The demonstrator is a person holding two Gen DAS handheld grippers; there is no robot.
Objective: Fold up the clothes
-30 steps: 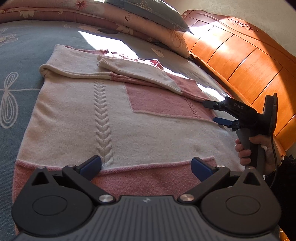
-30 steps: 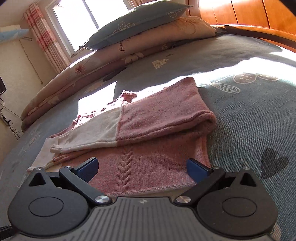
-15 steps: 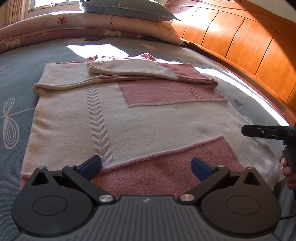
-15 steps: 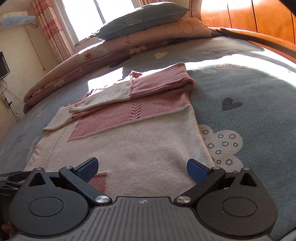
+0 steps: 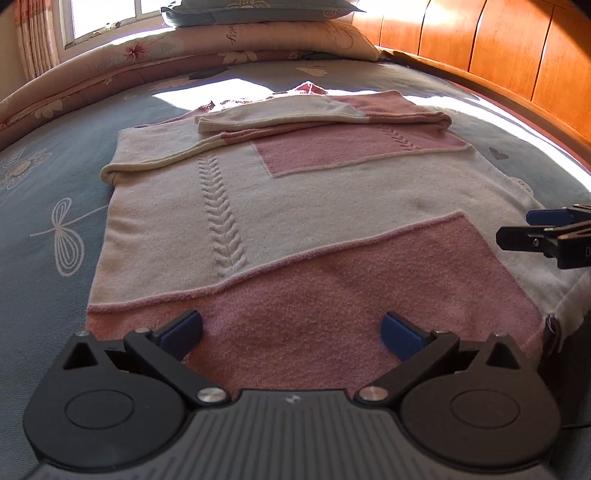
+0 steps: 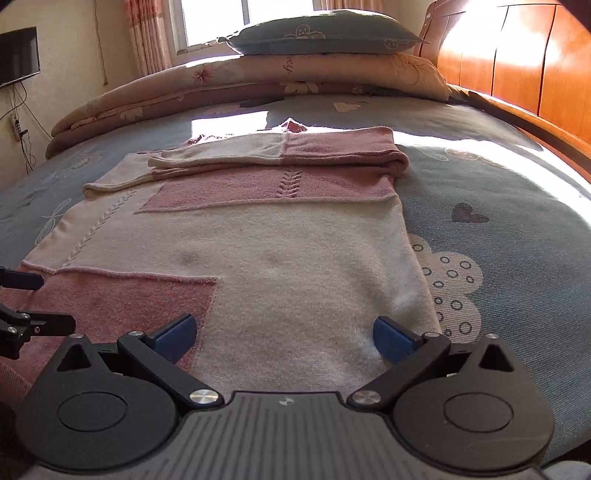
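Note:
A cream and pink knit sweater (image 5: pixel 314 206) lies flat on the bed, both sleeves folded across its top. My left gripper (image 5: pixel 291 330) hovers open over the pink hem panel at the sweater's near left. My right gripper (image 6: pixel 282 334) hovers open over the cream hem area (image 6: pixel 295 295) at the near right. Each gripper shows in the other's view: the right one (image 5: pixel 535 229) at the right edge, the left one (image 6: pixel 22 302) at the left edge. Nothing is between either pair of fingers.
The blue patterned bedsheet (image 6: pixel 498 229) surrounds the sweater. A folded floral quilt (image 5: pixel 184 55) and a blue pillow (image 6: pixel 321 37) lie at the far end. The orange wooden headboard (image 5: pixel 517 55) runs along the right. A window (image 6: pixel 240 22) and a wall TV (image 6: pixel 18 55) stand beyond.
Both grippers have drawn back from the sleeve area to the sweater's near hem edge and now face along its length. Both stay open.

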